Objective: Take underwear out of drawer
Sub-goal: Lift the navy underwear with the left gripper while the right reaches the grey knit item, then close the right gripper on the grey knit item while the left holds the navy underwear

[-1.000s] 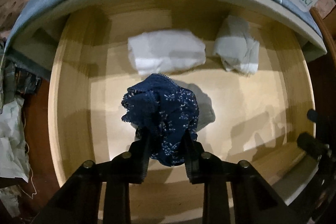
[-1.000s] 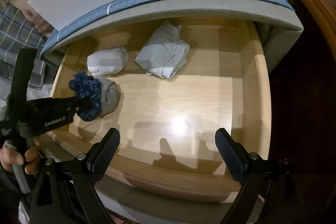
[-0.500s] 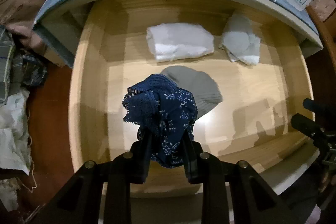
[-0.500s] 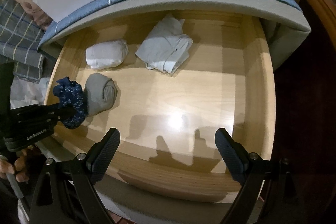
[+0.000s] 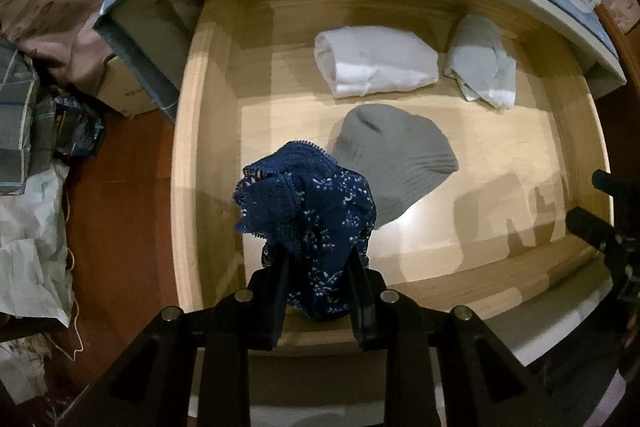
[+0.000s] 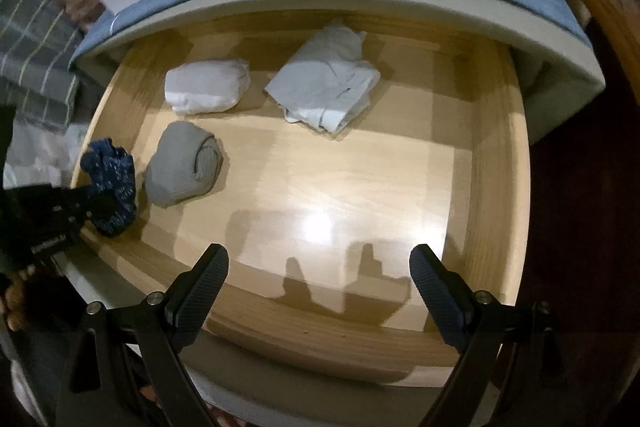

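Drawer (image 5: 208, 131) corner now under left tongs' (image 5: 318, 279) navy underwear (image 5: 308, 211), further aside.

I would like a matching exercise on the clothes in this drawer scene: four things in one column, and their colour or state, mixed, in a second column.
Things:
1. lace underwear
2. rolled garment
3. folded bundle
4. right claw

States:
A. grey, lying on the drawer floor
B. open, holding nothing
C. white, near the drawer's back wall
D. dark blue, gripped by the left claw

Pairs: 1-D, 2-A, 3-C, 4-B
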A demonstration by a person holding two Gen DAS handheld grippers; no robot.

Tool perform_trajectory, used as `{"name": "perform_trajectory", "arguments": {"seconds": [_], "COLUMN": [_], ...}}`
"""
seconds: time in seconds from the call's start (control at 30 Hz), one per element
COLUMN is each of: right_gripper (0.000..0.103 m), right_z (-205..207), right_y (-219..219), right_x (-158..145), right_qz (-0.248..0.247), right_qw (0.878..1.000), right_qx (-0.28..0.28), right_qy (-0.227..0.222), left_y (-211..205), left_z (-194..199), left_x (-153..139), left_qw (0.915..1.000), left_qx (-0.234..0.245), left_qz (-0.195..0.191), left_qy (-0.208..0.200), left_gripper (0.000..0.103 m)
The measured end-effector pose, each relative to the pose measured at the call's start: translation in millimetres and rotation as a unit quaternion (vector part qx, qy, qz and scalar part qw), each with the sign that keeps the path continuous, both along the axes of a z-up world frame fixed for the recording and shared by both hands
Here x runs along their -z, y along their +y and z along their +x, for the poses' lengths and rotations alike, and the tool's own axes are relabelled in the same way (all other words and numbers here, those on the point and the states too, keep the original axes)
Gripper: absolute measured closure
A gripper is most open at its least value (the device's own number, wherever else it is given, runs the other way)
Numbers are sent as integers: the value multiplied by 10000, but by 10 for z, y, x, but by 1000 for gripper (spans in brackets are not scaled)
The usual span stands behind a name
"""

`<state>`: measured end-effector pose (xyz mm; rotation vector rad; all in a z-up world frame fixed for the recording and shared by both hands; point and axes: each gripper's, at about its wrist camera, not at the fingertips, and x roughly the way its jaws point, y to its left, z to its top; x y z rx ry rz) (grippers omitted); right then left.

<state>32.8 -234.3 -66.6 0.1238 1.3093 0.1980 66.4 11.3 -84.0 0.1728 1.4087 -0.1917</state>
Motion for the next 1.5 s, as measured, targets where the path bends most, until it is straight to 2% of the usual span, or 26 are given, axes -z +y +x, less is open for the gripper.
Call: {"name": "perform_trajectory", "arguments": {"seconds": [0.1,0.23,0.37,0.5,0.57,0.6,0.73,0.9,1.13,1.3,1.47,1.5], "right_gripper": [13,13,13,13,14,15,32,34,34,33,38,39], "right_z": [-9,-6,14,58,88,105,203,379,661,806,813,816], "right_y": [102,102,112,249,348,413,678,1012,1266,1384,1419,1415], "right_x": [-5,-3,-6,-27,-23,-24,-56,-79,106,290,596,594], "right_qz": [-190,-268,-90,106,298,346,424,64,-142,-385,-925,-933], "right_qw": [9995,9992,9991,9976,9955,9941,9864,9752,9693,9660,9582,9585], "right_qx": [-245,-313,-410,-690,-896,-1030,-1584,-2189,-2446,-2556,-2649,-2637], "right_qy": [-30,-2,24,-22,-15,-33,-114,-330,-223,10,556,544], "left_y": [11,67,114,187,254,276,313,305,331,346,364,369], "left_z": [-4,-2,2,-11,-18,-22,-32,-47,-41,-30,-12,-10], "left_x": [-5,3,24,50,49,45,35,34,25,39,43,43], "left_qw": [10000,10000,9999,9999,9999,9999,9999,9998,9998,9997,9996,9996], "left_qx": [-21,-11,87,135,102,76,17,-10,-44,-92,-110,-118], "left_qz": [-21,-88,-77,-4,-90,-120,-151,-173,-164,-205,-223,-227], "left_qy": [-8,27,63,66,81,80,71,66,82,118,131,133], "left_gripper": [78,78,78,78,78,78,78,78,78,78,78,78]}}
